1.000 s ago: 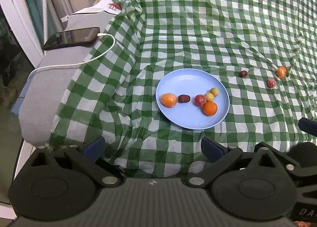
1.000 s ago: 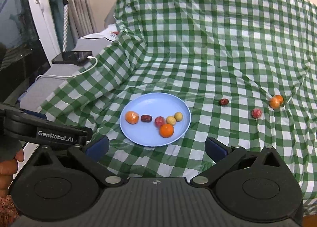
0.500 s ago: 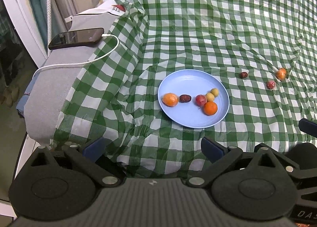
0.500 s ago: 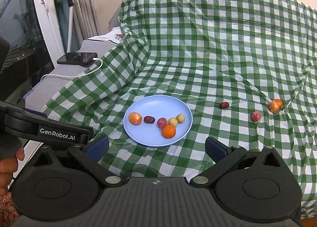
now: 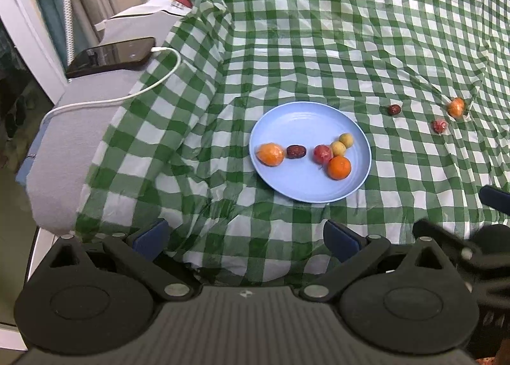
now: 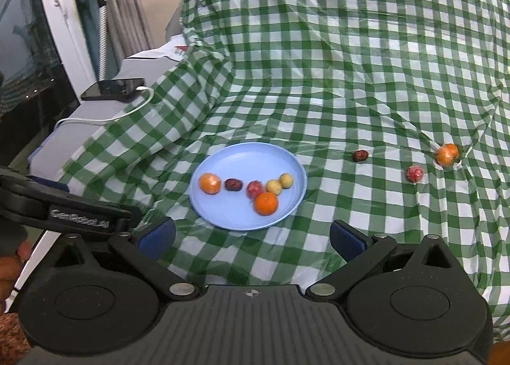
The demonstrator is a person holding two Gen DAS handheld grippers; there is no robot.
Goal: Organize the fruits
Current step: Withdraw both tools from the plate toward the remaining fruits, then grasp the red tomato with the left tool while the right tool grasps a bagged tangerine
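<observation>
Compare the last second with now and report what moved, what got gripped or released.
Only the cameras shifted slightly; both grippers' views drifted a little over the cloth. Nothing was gripped or released: the left gripper and right gripper have their jaws open and empty. The six fruits on the blue plate and the three fruits on the checked cloth lie where they were.

Black ribbed hand-held gripper (image 5: 245, 237), blue fingertips (image 5: 149, 236), silver screws.

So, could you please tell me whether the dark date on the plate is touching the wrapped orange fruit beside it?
Apart: the right wrist view shows blue plate between the date and orange fruit.
</observation>
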